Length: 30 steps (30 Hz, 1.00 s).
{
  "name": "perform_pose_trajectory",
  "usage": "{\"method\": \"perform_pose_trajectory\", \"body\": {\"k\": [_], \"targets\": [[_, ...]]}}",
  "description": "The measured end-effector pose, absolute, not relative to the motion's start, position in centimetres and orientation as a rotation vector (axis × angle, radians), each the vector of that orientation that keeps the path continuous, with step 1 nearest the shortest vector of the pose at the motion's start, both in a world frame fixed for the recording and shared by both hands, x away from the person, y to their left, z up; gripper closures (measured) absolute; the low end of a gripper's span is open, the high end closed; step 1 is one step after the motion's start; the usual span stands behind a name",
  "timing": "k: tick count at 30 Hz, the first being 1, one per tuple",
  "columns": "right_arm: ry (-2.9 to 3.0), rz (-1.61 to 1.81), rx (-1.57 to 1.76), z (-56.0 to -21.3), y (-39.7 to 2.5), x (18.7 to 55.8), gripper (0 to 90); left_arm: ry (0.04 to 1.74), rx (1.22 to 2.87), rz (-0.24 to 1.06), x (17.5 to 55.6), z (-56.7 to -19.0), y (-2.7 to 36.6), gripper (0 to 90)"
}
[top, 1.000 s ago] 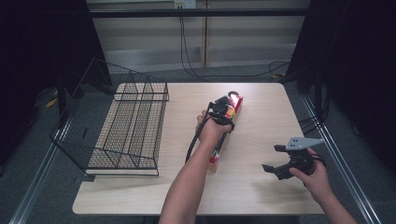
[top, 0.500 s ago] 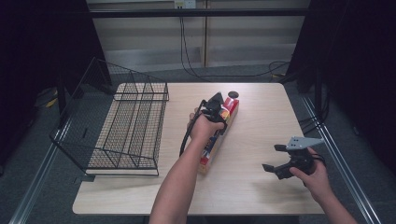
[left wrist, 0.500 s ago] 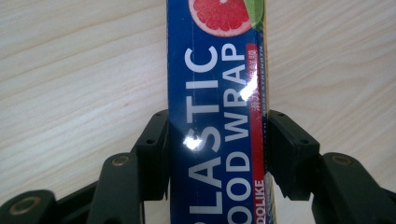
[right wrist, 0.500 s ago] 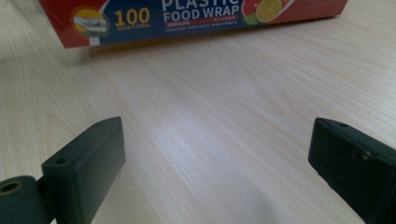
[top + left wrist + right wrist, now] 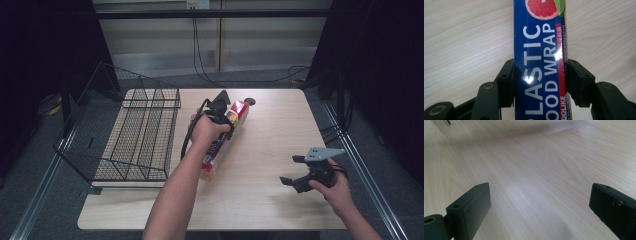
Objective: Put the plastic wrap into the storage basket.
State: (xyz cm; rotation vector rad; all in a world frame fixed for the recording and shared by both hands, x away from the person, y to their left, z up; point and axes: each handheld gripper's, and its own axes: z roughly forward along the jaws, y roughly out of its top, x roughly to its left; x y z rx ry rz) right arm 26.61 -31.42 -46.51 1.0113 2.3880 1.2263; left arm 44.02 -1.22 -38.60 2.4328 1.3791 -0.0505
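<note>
A long blue box of plastic food wrap (image 5: 218, 150) with a red far end lies slantwise at the table's middle, beside the wire basket (image 5: 140, 145). My left gripper (image 5: 223, 111) comes down on its far part. In the left gripper view the jaws press both long sides of the plastic wrap box (image 5: 540, 62), so my left gripper (image 5: 540, 82) is shut on it. Whether the box rests on the wood or hangs just above it I cannot tell. Near the front right, my right gripper (image 5: 290, 170) is held low and open. Between its jaws, my right gripper (image 5: 540, 202) has nothing but bare wood.
The black wire basket stands on the table's left half, its tall back side to the left. A small dark round thing (image 5: 250, 101) lies near the far edge, just beyond the box. The pale wooden table (image 5: 280, 125) has free room between the two hands.
My left gripper has shifted left toward the basket, carrying the box with it. The small dark round thing came into sight behind it. The right gripper has stayed put.
</note>
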Motion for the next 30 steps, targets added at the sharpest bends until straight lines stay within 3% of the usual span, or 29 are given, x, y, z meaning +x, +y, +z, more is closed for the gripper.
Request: {"method": "perform_pose_trajectory", "body": {"k": [30], "targets": [[2.356,1.254,1.025,-46.4,-31.6,26.6,1.7,1.488,2.387,-0.013,44.2,-31.8,4.8,46.7]]}}
